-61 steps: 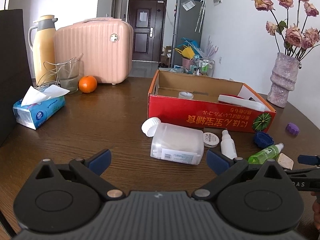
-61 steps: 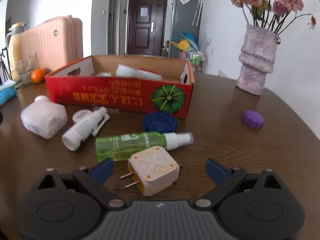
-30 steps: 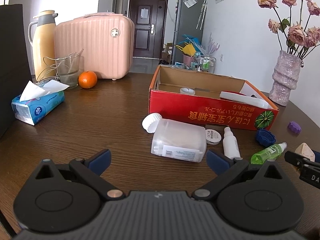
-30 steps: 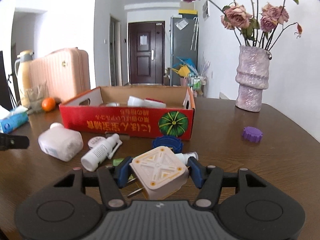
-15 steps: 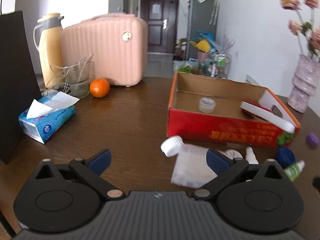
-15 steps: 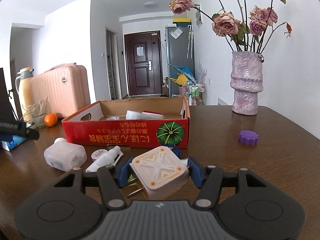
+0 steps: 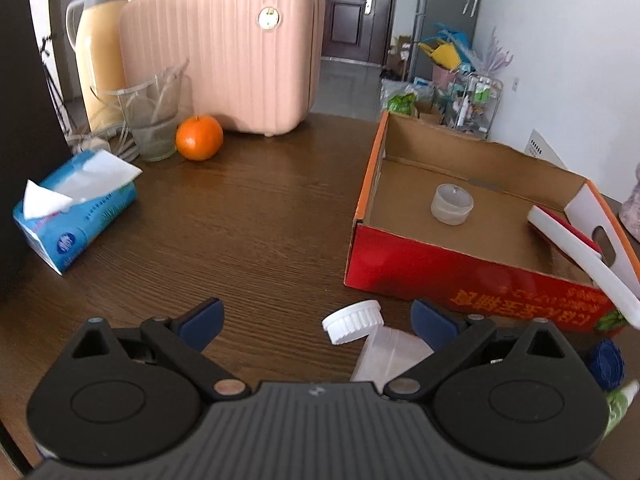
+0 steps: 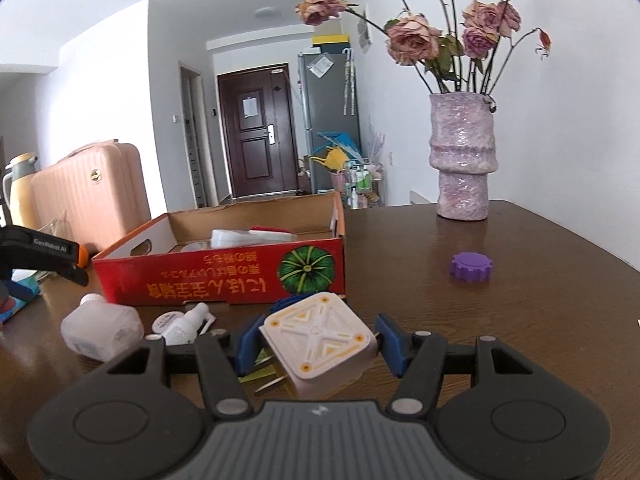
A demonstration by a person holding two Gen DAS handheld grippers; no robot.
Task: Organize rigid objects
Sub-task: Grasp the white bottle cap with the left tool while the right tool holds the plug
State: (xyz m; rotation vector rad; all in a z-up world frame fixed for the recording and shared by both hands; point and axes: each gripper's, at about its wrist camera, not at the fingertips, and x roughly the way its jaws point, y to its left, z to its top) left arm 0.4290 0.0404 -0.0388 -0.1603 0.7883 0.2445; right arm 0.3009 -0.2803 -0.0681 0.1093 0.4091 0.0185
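Observation:
My right gripper (image 8: 318, 346) is shut on a cream plug adapter (image 8: 320, 340), held above the table with its prongs to the left. Ahead stands the red cardboard box (image 8: 224, 276) with a white-and-red item and a small jar inside. My left gripper (image 7: 316, 320) is open and holds nothing; the white-capped translucent bottle (image 7: 376, 340) lies on the table partly between its fingers. In the left wrist view the box (image 7: 460, 276) holds a small clear jar (image 7: 452, 204) and a white handle-like item (image 7: 580, 256). The left gripper (image 8: 44, 256) also shows at the right view's left edge.
A purple cap (image 8: 471, 266) and a vase of dried roses (image 8: 464, 160) stand right of the box. A small spray bottle (image 8: 188, 324), a round lid (image 8: 166, 322), a blue cap (image 7: 606, 368) lie before it. Tissue pack (image 7: 76, 208), orange (image 7: 199, 137), glass, flask, pink case (image 7: 224, 48) at left.
The left gripper has moved forward and left over the white-capped bottle, now looking down into the box. The right gripper keeps the adapter and has rolled slightly.

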